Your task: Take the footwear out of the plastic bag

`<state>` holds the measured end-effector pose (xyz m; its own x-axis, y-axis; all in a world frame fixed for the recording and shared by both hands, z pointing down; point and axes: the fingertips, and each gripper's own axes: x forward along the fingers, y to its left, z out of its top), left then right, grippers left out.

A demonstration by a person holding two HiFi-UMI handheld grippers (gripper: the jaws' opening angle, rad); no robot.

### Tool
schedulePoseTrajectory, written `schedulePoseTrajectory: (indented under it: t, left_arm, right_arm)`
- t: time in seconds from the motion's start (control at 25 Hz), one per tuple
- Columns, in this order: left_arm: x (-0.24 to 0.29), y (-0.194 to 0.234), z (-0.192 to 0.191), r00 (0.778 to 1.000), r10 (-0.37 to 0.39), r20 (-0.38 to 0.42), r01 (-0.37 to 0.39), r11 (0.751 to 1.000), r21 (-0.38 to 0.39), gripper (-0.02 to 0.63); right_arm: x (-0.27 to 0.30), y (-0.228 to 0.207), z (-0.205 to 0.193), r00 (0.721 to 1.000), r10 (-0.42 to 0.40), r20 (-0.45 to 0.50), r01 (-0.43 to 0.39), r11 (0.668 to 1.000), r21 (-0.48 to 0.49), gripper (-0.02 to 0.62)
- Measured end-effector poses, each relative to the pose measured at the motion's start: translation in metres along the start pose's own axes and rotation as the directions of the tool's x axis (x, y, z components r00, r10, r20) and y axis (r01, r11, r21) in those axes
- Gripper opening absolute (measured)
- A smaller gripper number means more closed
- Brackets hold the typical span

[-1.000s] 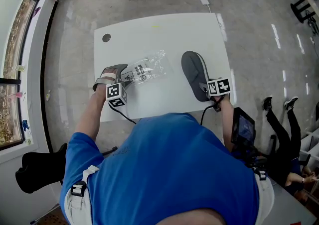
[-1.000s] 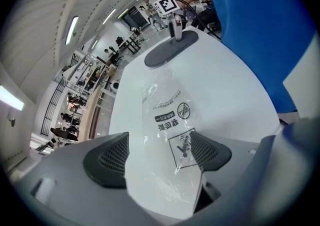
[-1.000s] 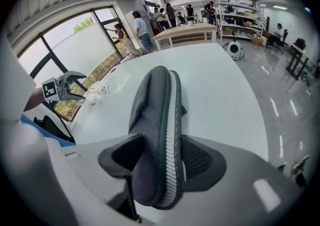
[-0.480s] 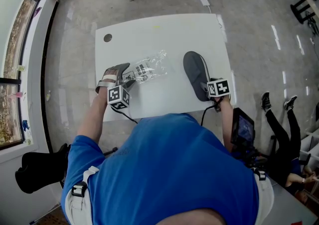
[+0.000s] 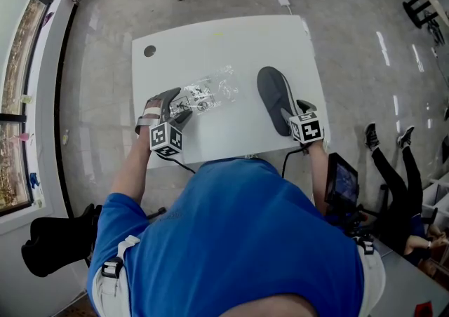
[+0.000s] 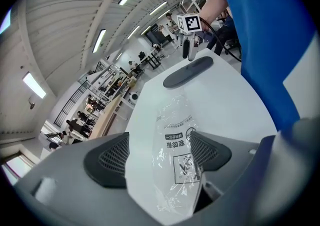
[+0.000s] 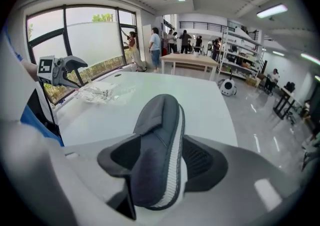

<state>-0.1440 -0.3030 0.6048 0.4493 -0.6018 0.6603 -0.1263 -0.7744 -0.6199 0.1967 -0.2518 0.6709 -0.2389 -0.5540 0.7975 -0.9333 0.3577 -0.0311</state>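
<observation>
On white surface (image 5: 231, 42): right claw (image 7: 162, 162), just opened wide, straddles grey shoe (image 5: 275, 98) heel; left claw (image 6: 159, 155) gapes around plastic bag (image 5: 207, 92).

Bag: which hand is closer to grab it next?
Left. The bag lies between the left gripper's open jaws. The right gripper is away at the shoe, which sits between its jaws; they have just been opening.
</observation>
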Motion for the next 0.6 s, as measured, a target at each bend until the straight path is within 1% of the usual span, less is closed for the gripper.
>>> schedulePoseTrajectory:
  t: [0.08, 0.16, 0.24, 0.32, 0.44, 0.6]
  left_arm:
    - [0.000, 0.001, 0.007, 1.000, 0.010, 0.021, -0.009, 0.999, -0.032, 0.396]
    - [-0.010, -0.005, 0.014, 0.998, 0.028, 0.055, -0.024, 0.997, -0.067, 0.378]
    - [-0.037, -0.013, 0.013, 0.994, 0.047, 0.103, -0.037, 0.995, -0.098, 0.355]
    - [-0.059, -0.021, 0.013, 0.986, 0.063, 0.153, -0.043, 0.991, -0.128, 0.335]
    - [-0.069, -0.030, 0.022, 0.973, 0.086, 0.213, -0.047, 0.982, -0.182, 0.299]
    - [-0.077, -0.042, 0.042, 0.959, 0.100, 0.266, -0.028, 0.964, -0.263, 0.222]
  right_arm:
    - [-0.007, 0.000, 0.012, 0.998, -0.027, 0.062, 0.030, 0.999, -0.043, 0.253]
    - [-0.022, 0.011, 0.019, 0.990, -0.059, 0.130, 0.070, 0.994, -0.079, 0.253]
    - [-0.044, 0.042, 0.027, 0.976, -0.090, 0.197, 0.113, 0.988, -0.104, 0.253]
    - [-0.063, 0.074, 0.035, 0.964, -0.105, 0.246, 0.138, 0.983, -0.123, 0.253]
    - [-0.077, 0.099, 0.040, 0.954, -0.110, 0.277, 0.155, 0.977, -0.147, 0.248]
    - [-0.094, 0.119, 0.045, 0.946, -0.095, 0.310, 0.153, 0.974, -0.169, 0.234]
